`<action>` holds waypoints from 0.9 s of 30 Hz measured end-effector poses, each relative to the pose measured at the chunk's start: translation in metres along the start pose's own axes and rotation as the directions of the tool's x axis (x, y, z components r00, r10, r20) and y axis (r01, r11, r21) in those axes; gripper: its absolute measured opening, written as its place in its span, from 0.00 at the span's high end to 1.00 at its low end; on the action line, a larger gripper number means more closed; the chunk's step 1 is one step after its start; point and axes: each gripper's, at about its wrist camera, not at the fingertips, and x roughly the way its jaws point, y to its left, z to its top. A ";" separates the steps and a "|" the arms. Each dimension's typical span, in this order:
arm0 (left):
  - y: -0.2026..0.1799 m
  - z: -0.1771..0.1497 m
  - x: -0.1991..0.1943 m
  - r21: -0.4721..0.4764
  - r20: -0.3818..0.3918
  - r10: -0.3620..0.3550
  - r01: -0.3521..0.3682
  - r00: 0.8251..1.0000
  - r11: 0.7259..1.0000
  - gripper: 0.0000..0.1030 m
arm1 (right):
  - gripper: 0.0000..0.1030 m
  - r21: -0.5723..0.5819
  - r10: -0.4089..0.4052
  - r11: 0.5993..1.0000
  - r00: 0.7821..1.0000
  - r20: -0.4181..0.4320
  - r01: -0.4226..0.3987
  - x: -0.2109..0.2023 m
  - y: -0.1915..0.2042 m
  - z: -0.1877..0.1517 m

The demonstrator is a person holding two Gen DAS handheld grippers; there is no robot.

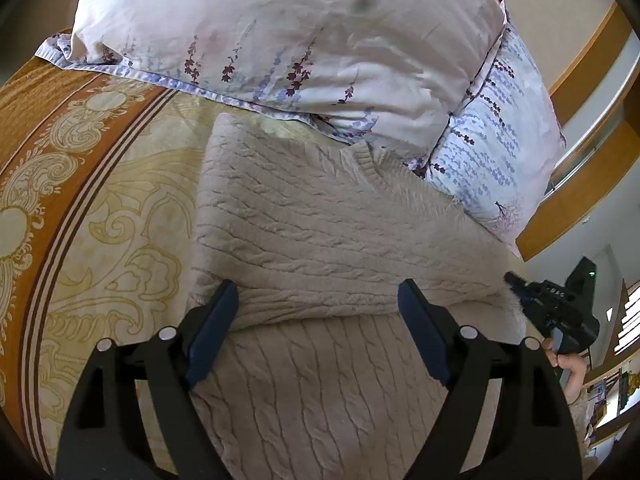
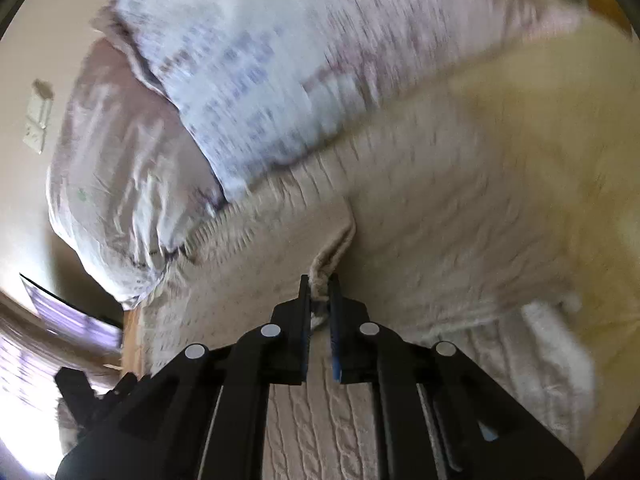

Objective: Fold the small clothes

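Observation:
A beige cable-knit sweater lies on the bed, its upper part folded over the lower part. My left gripper is open, its jaws spread wide just above the fold's edge, holding nothing. My right gripper is shut on a pinched ridge of the sweater; that view is motion-blurred. The right gripper also shows in the left wrist view at the sweater's right edge, held by a hand.
Two floral pillows lie just beyond the sweater, one overlapping its far edge. The bedspread with orange and cream ornament extends to the left. A wooden bed frame runs along the right.

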 end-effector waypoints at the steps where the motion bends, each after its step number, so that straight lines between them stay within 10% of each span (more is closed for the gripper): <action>1: 0.000 -0.001 -0.002 -0.004 0.003 -0.005 0.005 1.000 1.000 0.20 | 0.92 -0.001 0.002 1.000 1.000 0.023 -0.002 -0.005 0.001 0.001; 8: 0.000 -0.016 -0.033 0.009 0.037 -0.045 0.045 0.998 0.999 0.20 | 0.91 -0.019 -0.144 0.990 0.989 -0.034 0.143 0.013 -0.012 -0.006; 14: 0.015 -0.037 -0.058 -0.021 0.040 -0.041 0.041 0.998 0.999 0.22 | 0.46 -0.038 -0.064 0.997 0.998 0.011 0.064 -0.030 -0.016 -0.010; 27: 0.024 -0.086 -0.072 -0.083 -0.007 -0.104 0.103 0.995 0.991 0.29 | 0.45 0.029 -0.063 0.997 0.995 -0.078 0.065 -0.110 -0.100 -0.043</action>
